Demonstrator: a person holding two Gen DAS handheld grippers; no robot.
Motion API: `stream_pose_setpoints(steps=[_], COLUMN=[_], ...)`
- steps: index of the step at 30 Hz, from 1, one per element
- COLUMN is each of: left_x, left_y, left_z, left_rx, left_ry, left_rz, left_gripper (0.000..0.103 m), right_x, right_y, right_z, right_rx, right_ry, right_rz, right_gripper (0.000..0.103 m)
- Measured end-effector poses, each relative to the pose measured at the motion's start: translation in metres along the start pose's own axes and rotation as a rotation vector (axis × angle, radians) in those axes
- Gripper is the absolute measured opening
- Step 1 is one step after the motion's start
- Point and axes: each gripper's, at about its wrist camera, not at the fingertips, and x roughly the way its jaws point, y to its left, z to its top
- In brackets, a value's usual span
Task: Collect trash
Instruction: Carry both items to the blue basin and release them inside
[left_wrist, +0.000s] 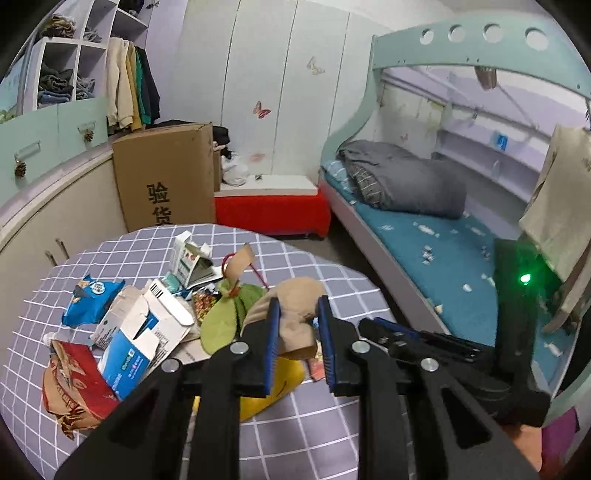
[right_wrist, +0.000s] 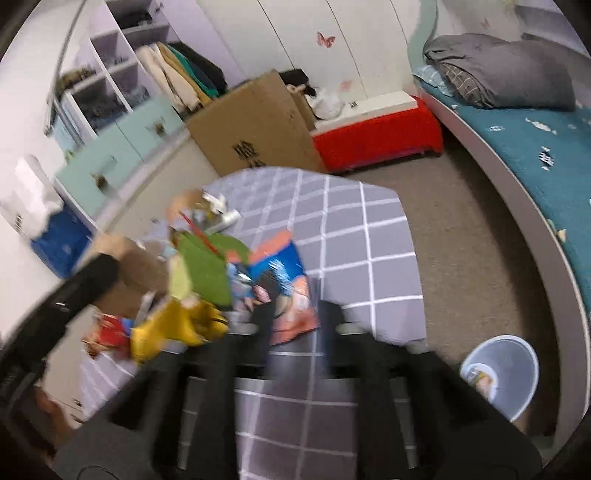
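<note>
Trash heap on a checked table (left_wrist: 303, 428), both grippers working at it.

My left gripper (left_wrist: 295, 325), frame centre, pinches crumpled brown paper (left_wrist: 295, 317); it may slip free. My right gripper (right_wrist: 295, 317) straddles a blue-orange snack wrapper (right_wrist: 284, 295), but blur hides whether its fingers grip. The bin (right_wrist: 517, 369), lower right, holds one wrapper.
</note>
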Motion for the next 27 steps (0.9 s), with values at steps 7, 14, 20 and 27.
stream_pose_setpoints(steps=[7, 14, 20, 27], left_x=[0.004, 0.011, 0.012, 0.011], left_y=[0.015, 0.02, 0.004, -0.055], left_z=[-0.001, -0.001, -0.001, -0.004], left_rx=[0.013, 0.017, 0.035, 0.117], left_ry=[0.012, 0.027, 0.025, 0.033], left_rz=[0.073, 0.103, 0.084, -0.011], left_gripper=[0.02, 0.02, 0.02, 0.02], right_x=[0.029, 0.032, 0.01, -0.052], right_y=[0.02, 0.02, 0.001, -0.054], right_z=[-0.006, -0.012, -0.016, -0.026], right_rx=[-0.121, -0.174, -0.111, 0.017], right_ry=[0.041, 0.046, -0.006, -0.111], right_rz=[-0.108, -0.108, -0.046, -0.018], right_gripper=[0.05, 0.003, 0.003, 0.003])
